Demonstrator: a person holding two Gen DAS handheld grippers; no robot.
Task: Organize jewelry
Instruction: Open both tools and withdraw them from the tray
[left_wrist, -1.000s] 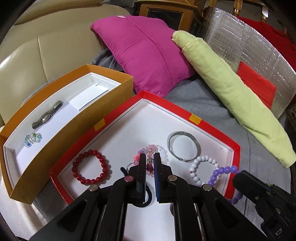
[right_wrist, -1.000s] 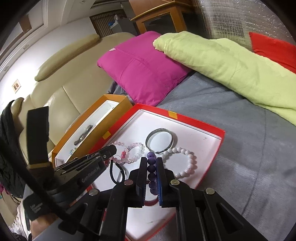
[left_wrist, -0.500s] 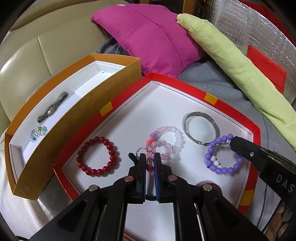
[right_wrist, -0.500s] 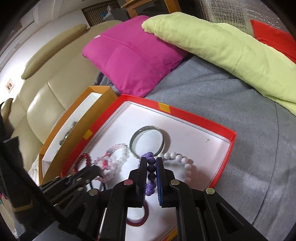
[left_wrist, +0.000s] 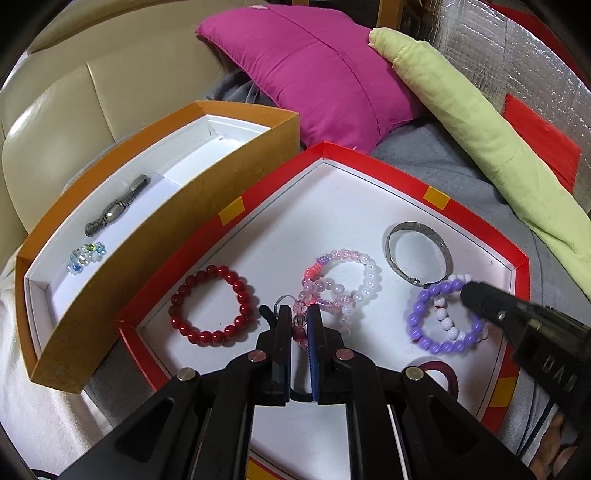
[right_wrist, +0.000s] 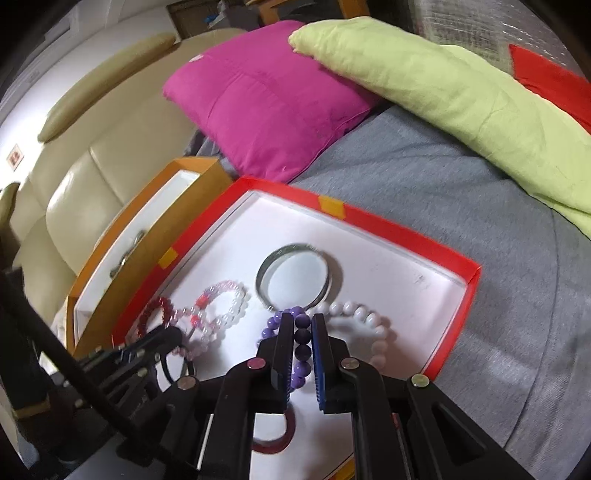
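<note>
A red-rimmed tray (left_wrist: 476, 225) holds a red bead bracelet (left_wrist: 210, 304), a pink and white bead bracelet (left_wrist: 343, 284), a metal bangle (left_wrist: 417, 253), a purple bead bracelet (left_wrist: 443, 317) over a white one, and a dark red ring (left_wrist: 443, 373). My left gripper (left_wrist: 298, 314) is shut on the pink and white bracelet's beads. My right gripper (right_wrist: 303, 326) is shut on the purple bracelet (right_wrist: 301, 334), low over the tray (right_wrist: 458, 266), beside the white bracelet (right_wrist: 369, 321).
An orange box (left_wrist: 155, 236) left of the tray holds a metal watch (left_wrist: 118, 210) and a small crystal bracelet (left_wrist: 86, 256). A magenta cushion (left_wrist: 314, 74) and a green pillow (left_wrist: 480, 133) lie behind on grey cloth. A cream sofa is at left.
Both grippers have come down closer to the tray. The purple bracelet, held up a second ago, is now low over the white bracelet in the tray.
</note>
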